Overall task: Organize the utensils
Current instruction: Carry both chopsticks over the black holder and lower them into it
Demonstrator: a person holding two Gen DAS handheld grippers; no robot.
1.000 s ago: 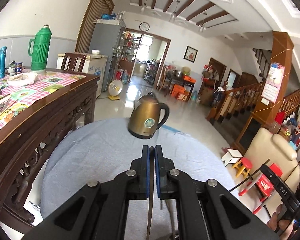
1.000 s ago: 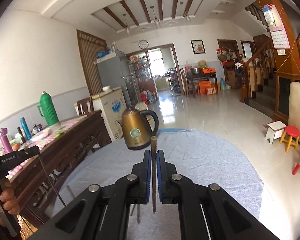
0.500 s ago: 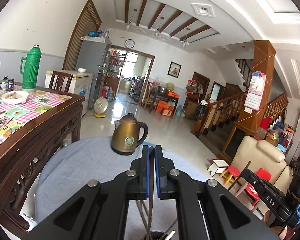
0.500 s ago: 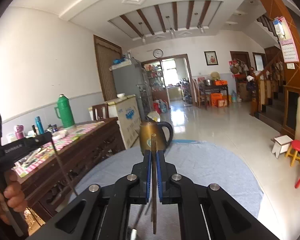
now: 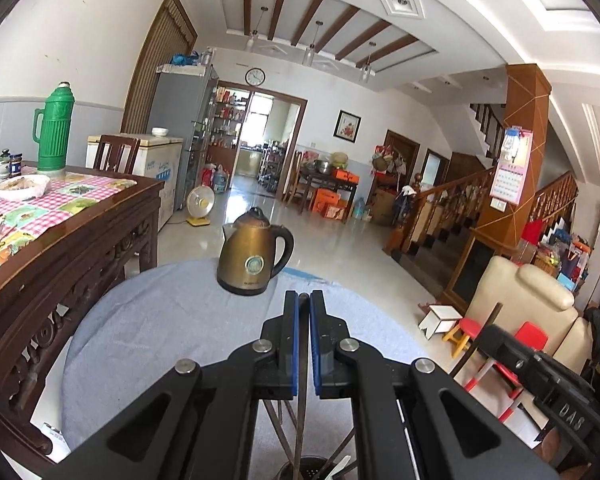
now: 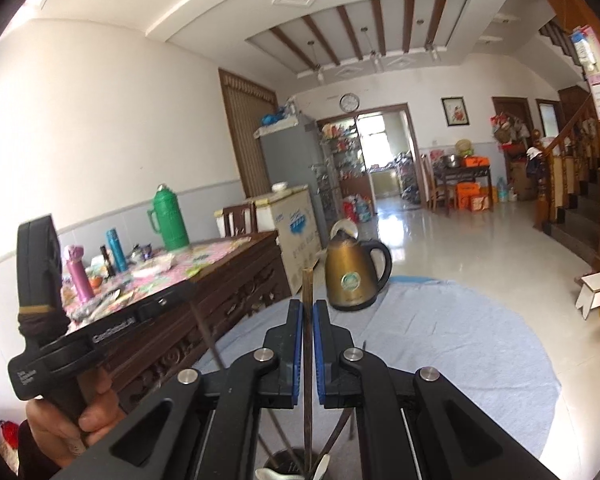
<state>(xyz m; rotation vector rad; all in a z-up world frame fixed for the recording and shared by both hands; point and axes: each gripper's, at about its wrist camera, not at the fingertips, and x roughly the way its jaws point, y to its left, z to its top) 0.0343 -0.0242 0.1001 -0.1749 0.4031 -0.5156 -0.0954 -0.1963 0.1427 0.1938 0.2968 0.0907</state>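
My left gripper (image 5: 304, 297) is shut on a thin dark chopstick (image 5: 300, 412) that hangs down over a dark utensil holder (image 5: 314, 465) at the bottom edge of the left wrist view. The right gripper (image 6: 308, 305) is shut on a brown chopstick (image 6: 307, 284), upright, its lower end reaching the holder (image 6: 286, 458), where several sticks and a white spoon (image 6: 322, 465) stand. Each view shows the other gripper beside it: the right one (image 5: 489, 334) with its stick (image 5: 495, 312), and the left one (image 6: 185, 292) in a hand (image 6: 80, 416).
A bronze kettle (image 5: 253, 260) (image 6: 353, 276) stands at the far side of the round table with a grey-blue cloth (image 5: 160, 320) (image 6: 460, 340). A dark wooden table (image 5: 72, 232) with a green thermos (image 5: 54, 132) stands left. Small stools (image 5: 464, 328) and a cream armchair (image 5: 532, 300) are right.
Both grippers have shifted sideways and slightly up with their chopsticks still clamped. The utensil holder has come into view under the jaws, and the two grippers now appear closer together.
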